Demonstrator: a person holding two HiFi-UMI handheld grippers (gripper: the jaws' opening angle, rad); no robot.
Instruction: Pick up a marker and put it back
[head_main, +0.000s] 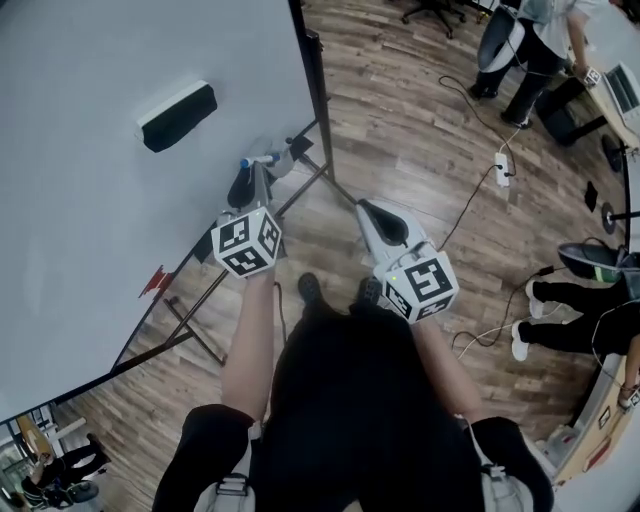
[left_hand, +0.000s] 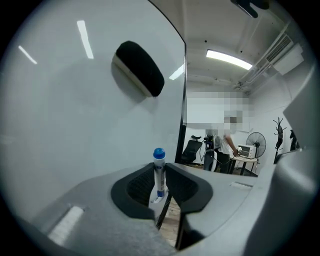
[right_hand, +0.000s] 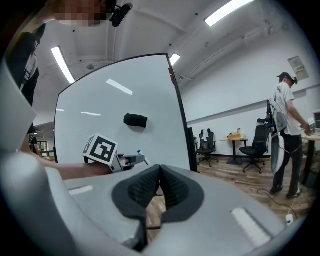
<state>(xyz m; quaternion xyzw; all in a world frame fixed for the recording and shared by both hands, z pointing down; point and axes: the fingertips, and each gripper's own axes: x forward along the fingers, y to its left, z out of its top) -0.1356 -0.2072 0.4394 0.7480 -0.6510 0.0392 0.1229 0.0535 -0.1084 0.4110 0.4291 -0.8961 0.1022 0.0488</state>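
Well, the left gripper (left_hand: 160, 169) grips the marker (left_hand: 159, 175) upright, mid-frame; the right gripper (right_hand: 159, 172) is closed, empty. Best hold that squeeze steady toward the whiteboard (left_hand: 60, 125).

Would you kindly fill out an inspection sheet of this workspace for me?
Surface: whiteboard on a stand, blank.
Job's things: blue-capped marker, upright between the jaws of the left gripper.
Clutter: eraser stuck on the whiteboard; small red item at its lower edge, unidentifiable.
Grippers: left gripper shut on the marker; right gripper shut, empty.
Cables: cable and power strip on the wood floor.
Surroundings: standing person, office chairs, pedestal fan.
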